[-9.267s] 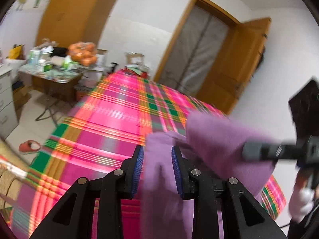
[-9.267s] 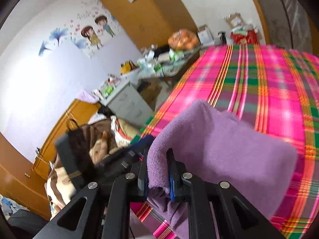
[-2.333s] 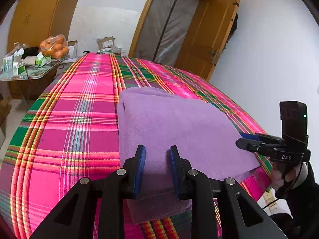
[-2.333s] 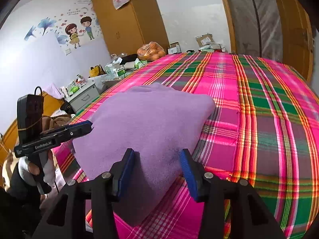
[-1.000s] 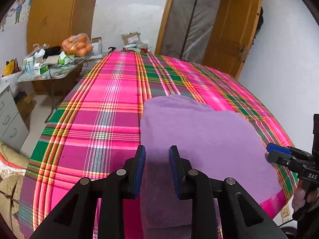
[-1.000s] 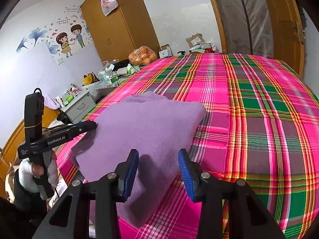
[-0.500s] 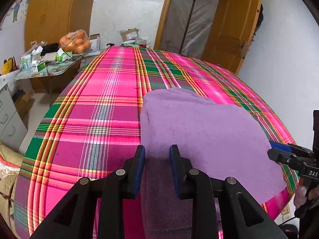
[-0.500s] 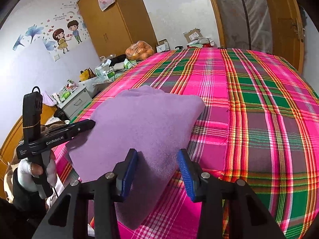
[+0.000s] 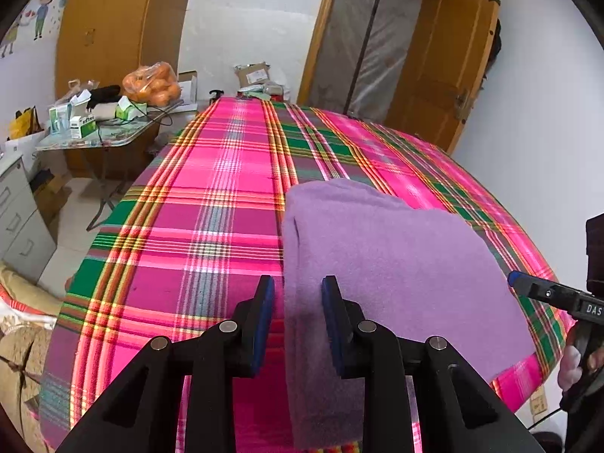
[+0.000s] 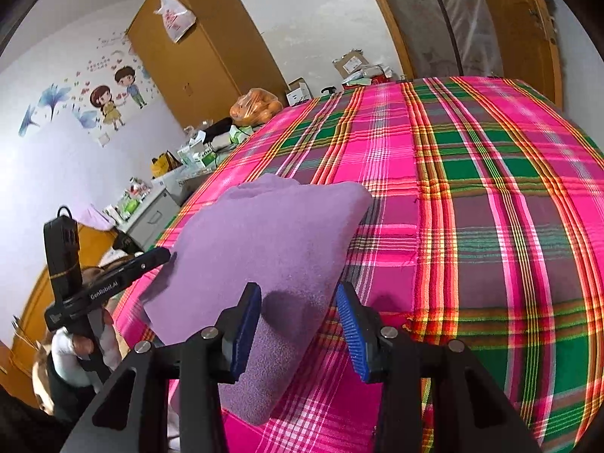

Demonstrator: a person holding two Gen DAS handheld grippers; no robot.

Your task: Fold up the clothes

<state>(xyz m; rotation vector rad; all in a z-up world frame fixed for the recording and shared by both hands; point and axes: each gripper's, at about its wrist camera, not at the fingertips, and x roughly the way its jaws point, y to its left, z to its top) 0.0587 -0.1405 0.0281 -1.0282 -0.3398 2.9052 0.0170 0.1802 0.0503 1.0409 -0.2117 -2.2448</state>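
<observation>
1. A folded purple garment (image 9: 396, 264) lies on a bed covered with a pink, green and yellow plaid bedspread (image 9: 211, 204).
2. The garment is at the near edge of the bed, toward the near right corner as the left wrist camera shows it. Its near end hangs a little over that edge.
3. The left gripper (image 9: 296, 321) is above the near left part of the garment. Its jaws are spread, with a clear gap between the blue pads (image 9: 266, 317). The left border of the cloth runs through this gap, but the pads do not press on it.
4. The right gripper (image 10: 298, 334) is at the near right part of the garment. Its jaws stand wide apart, and the overhanging cloth is below and between them without being pinched.
5. In the right wrist view the left gripper is seen from the side, held in a hand (image 10: 81, 343), with its tip near the left border of the garment.
6. Beyond the left edge of the bed stands a side table (image 9: 109, 137) with small boxes and a bag of oranges (image 9: 153, 83).
</observation>
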